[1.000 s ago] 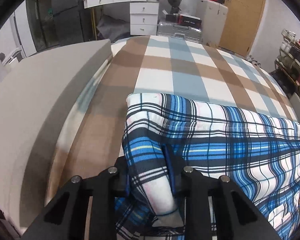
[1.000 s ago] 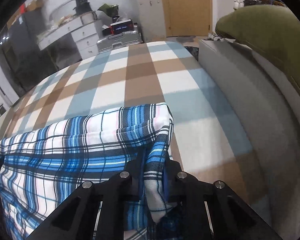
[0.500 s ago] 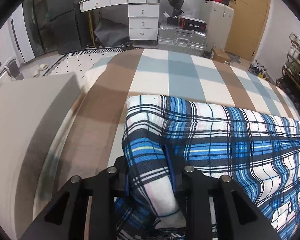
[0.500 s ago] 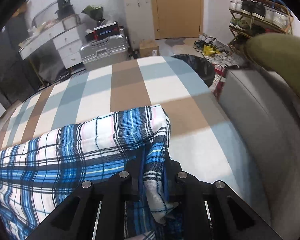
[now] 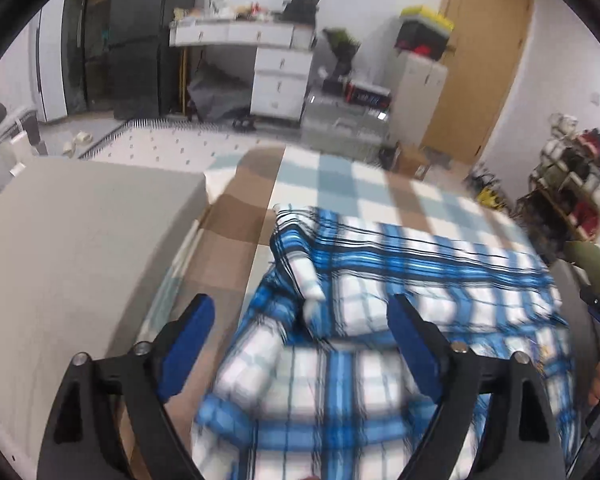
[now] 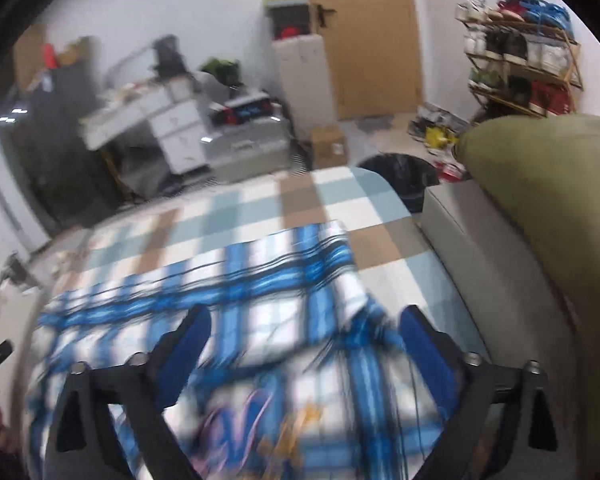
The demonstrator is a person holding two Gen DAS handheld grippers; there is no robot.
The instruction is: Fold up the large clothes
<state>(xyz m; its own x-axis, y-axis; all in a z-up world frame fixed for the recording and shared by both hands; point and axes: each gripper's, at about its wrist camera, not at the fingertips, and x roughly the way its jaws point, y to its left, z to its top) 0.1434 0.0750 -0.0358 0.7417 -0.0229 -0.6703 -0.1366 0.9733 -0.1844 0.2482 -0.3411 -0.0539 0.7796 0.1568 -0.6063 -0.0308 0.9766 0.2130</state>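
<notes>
Blue-plaid shirt lies folded on the checked bedspread, below both the left gripper and the right gripper, whose jaws are opening wide with nothing pinched between them.

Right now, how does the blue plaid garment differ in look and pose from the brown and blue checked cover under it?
The blue plaid garment has thin dark lines and bright blue bands; the brown and blue checked cover has broad, pale blocks. The garment lies folded and rumpled; the cover lies flat and spread. Both are checked fabrics.
</notes>
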